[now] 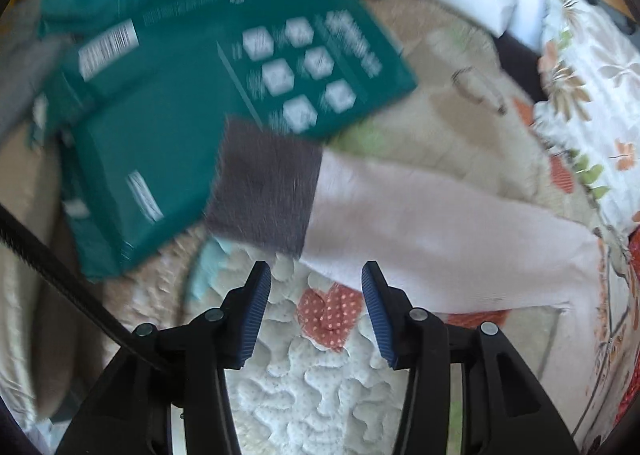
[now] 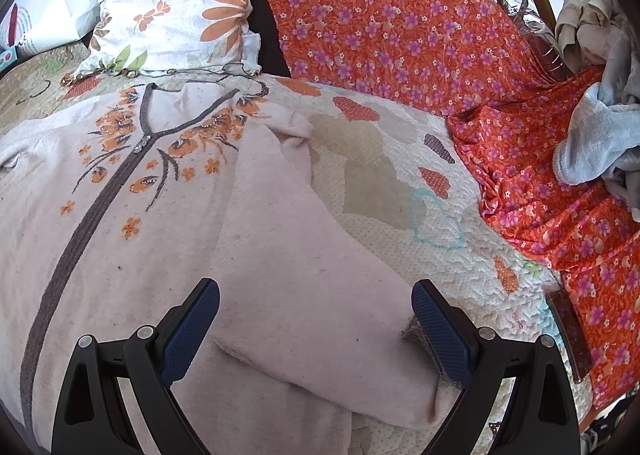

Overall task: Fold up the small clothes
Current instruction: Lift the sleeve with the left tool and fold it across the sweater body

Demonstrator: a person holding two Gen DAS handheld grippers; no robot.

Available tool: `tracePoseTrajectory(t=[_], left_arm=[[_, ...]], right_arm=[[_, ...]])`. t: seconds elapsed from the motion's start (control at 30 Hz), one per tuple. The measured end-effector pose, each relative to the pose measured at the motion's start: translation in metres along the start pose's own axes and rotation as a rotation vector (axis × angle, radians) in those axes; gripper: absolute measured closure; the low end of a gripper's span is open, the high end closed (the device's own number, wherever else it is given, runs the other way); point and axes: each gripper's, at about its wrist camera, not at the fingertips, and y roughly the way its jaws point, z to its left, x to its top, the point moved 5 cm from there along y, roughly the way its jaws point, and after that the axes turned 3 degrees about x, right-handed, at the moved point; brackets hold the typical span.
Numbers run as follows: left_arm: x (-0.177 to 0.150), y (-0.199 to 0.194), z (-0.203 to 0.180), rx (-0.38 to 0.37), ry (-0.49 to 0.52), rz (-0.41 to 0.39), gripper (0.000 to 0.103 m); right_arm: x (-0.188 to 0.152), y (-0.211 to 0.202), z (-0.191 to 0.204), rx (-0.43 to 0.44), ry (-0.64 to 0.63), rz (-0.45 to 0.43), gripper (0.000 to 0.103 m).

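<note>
A pale pink cardigan (image 2: pixel 132 255) with a grey zip band and orange flower embroidery lies flat on the quilt (image 2: pixel 380 175). Its sleeve (image 2: pixel 320 239) runs down to a grey cuff (image 2: pixel 410 331). My right gripper (image 2: pixel 316 287) is open wide, its fingers straddling that sleeve near the cuff without pressing it. In the blurred left wrist view, the other pink sleeve (image 1: pixel 420 223) with its grey cuff (image 1: pixel 268 183) lies just ahead of my left gripper (image 1: pixel 316 275). That gripper is open over the quilt (image 1: pixel 312 395) with nothing between its pads.
A teal printed package (image 1: pixel 200 95) lies beside the grey cuff, partly under it. A floral pillow (image 2: pixel 180 3) sits behind the cardigan. Orange flowered cloth (image 2: pixel 400 15) covers the right side, with a heap of grey-blue clothes (image 2: pixel 592 135) on it.
</note>
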Motion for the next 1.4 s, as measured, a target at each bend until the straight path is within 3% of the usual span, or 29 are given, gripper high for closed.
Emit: tracePoseTrajectory(t=[0.07, 0.13, 0.23, 0.3, 0.33, 0.47, 0.57, 0.7, 0.77, 0.87, 0.97, 1.03, 1.1, 1.17, 1.4], left_arm=[[-0.003, 0.018, 0.000, -0.011, -0.021, 0.045, 0.050], [0.003, 0.019, -0.003, -0.004, -0.031, -0.003, 0.038], [0.012, 0.028, -0.008, 0.042, -0.033, -0.011, 0.040], [0.017, 0.026, -0.017, 0.077, 0.006, -0.037, 0.073], [0.018, 0.023, -0.022, 0.081, 0.034, -0.045, 0.095], [0.021, -0.016, -0.059, 0.077, 0.163, -0.152, 0.095], [0.013, -0.058, -0.110, -0.020, 0.259, -0.228, 0.095], [-0.021, -0.112, -0.210, -0.259, 0.385, -0.243, 0.095], [-0.048, -0.134, -0.264, -0.394, 0.465, -0.220, 0.095], [-0.120, -0.158, -0.348, -0.619, 0.632, -0.125, 0.093], [-0.177, -0.163, -0.387, -0.670, 0.756, -0.041, 0.082], [-0.200, -0.168, -0.389, -0.691, 0.783, -0.026, 0.073], [-0.211, -0.173, -0.372, -0.689, 0.790, -0.036, 0.060], [-0.212, -0.173, -0.351, -0.641, 0.772, -0.085, 0.049], [-0.183, -0.137, -0.269, -0.379, 0.718, -0.198, 0.047]], right_arm=[[-0.001, 0.002, 0.000, 0.001, 0.001, 0.005, 0.004], [-0.002, 0.005, -0.001, -0.001, 0.001, 0.014, 0.004], [-0.002, 0.011, -0.001, -0.007, 0.002, 0.031, 0.004], [-0.003, 0.013, 0.000, -0.013, 0.000, 0.038, 0.005], [-0.003, 0.013, 0.000, -0.016, -0.001, 0.037, 0.005], [0.002, 0.003, -0.004, -0.035, -0.006, -0.004, 0.011], [0.009, -0.008, -0.018, -0.046, 0.033, -0.044, 0.011], [0.015, -0.012, -0.048, -0.034, 0.150, -0.044, 0.011], [0.014, -0.010, -0.065, -0.021, 0.216, -0.030, 0.011], [0.010, -0.008, -0.090, -0.047, 0.287, -0.014, 0.011], [0.008, -0.008, -0.104, -0.036, 0.333, -0.012, 0.011], [0.008, -0.010, -0.111, -0.014, 0.366, -0.016, 0.011], [0.008, -0.012, -0.114, 0.002, 0.377, -0.026, 0.010], [0.009, -0.014, -0.112, 0.023, 0.372, -0.031, 0.010], [0.003, -0.009, -0.095, 0.091, 0.368, -0.001, 0.010]])
